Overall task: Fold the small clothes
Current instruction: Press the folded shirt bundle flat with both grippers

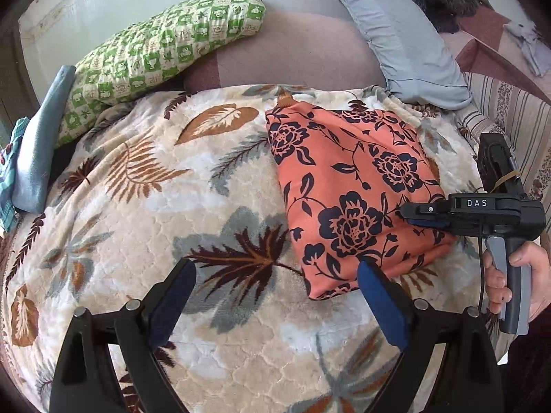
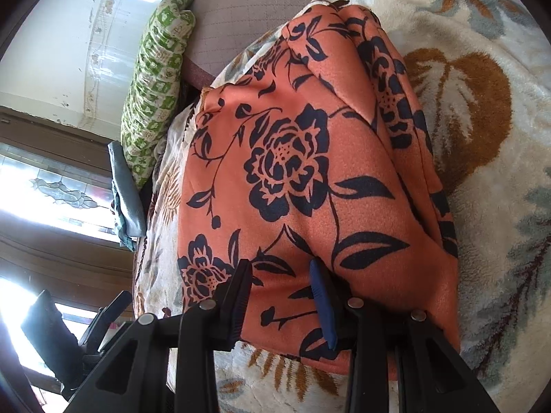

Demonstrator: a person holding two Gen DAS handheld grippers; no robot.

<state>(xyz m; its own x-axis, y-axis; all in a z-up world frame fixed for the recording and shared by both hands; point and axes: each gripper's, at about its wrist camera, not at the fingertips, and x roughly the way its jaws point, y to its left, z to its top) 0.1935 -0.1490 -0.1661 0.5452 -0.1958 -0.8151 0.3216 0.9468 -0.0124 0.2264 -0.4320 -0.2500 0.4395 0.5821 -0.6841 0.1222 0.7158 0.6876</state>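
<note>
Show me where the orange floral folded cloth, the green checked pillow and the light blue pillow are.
Orange floral folded cloth (image 1: 347, 186): left wrist view, middle of top face.
Green checked pillow (image 1: 165, 51): left wrist view, centre.
Light blue pillow (image 1: 406, 38): left wrist view, centre.

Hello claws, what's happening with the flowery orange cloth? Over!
Left claw open, empty, above the blanket. Right claw partly open, resting on the folded orange cloth; grip unclear. Nothing in the way.

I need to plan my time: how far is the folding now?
The orange cloth already lies folded in layers on the blanket. The right claw rests at its edge, apparently pinching a fold; the left claw is open, empty. Probably only a final fold remains.
</note>
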